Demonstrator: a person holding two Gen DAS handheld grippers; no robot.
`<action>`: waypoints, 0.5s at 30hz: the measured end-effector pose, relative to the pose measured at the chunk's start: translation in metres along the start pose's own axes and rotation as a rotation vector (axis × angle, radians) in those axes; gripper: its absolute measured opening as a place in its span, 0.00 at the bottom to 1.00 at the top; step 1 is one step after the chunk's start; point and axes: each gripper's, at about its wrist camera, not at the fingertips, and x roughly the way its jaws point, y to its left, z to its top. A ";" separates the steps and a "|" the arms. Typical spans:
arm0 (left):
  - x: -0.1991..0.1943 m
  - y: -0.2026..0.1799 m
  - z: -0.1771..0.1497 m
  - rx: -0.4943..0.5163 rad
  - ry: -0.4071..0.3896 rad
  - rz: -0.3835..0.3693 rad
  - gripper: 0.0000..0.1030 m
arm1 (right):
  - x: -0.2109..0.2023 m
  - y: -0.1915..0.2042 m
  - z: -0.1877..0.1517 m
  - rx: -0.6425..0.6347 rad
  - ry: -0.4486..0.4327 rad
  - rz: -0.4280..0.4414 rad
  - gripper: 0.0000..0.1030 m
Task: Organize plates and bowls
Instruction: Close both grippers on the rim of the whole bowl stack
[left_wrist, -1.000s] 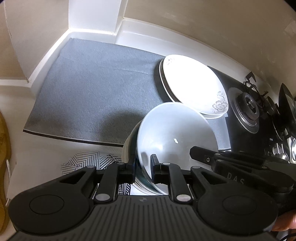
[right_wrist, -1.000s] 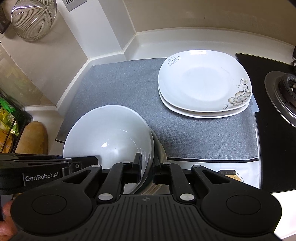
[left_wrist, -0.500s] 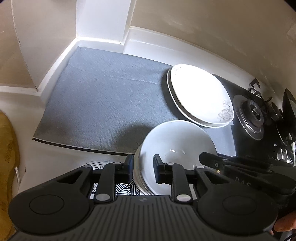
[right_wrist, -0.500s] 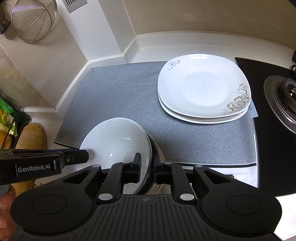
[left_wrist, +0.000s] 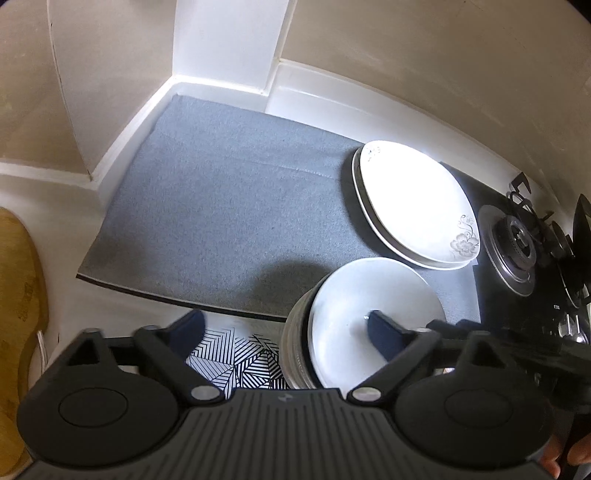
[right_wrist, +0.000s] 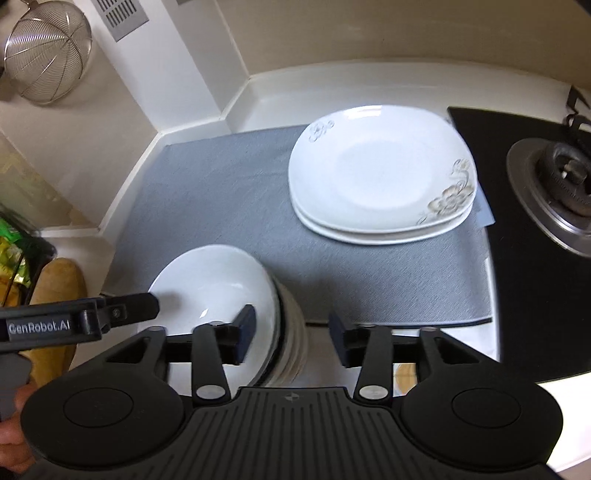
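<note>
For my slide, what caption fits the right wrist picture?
Opening tongs release a white bowl onto stacked bowls beside two flowered white plates.

The mat (right_wrist: 229, 206) was grey, with a dark edge at the front. The two plates (right_wrist: 384, 173) on it were white, with a pale brown flower and grey swirls painted near the corners. The top bowl (right_wrist: 210, 284) was plain white, and the bowls under it (left_wrist: 293, 343) looked cream. A little cloth (left_wrist: 240, 354) beside them had black and white lines in a zigzag pattern. The stove top (right_wrist: 491, 147) was black and its burner ring (right_wrist: 546, 210) silver. The board (left_wrist: 18, 295) was yellow-brown wood. The gripper pads (right_wrist: 245, 332) were dark blue.
</note>
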 end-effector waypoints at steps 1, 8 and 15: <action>0.000 0.001 0.000 0.000 0.001 0.001 1.00 | 0.000 0.002 -0.002 -0.005 0.000 0.000 0.55; 0.001 0.003 -0.005 0.016 0.008 0.017 0.99 | -0.002 0.001 -0.013 -0.016 0.012 -0.001 0.63; -0.003 0.005 -0.007 0.007 -0.001 0.032 0.99 | -0.003 -0.004 -0.024 0.011 0.017 0.015 0.69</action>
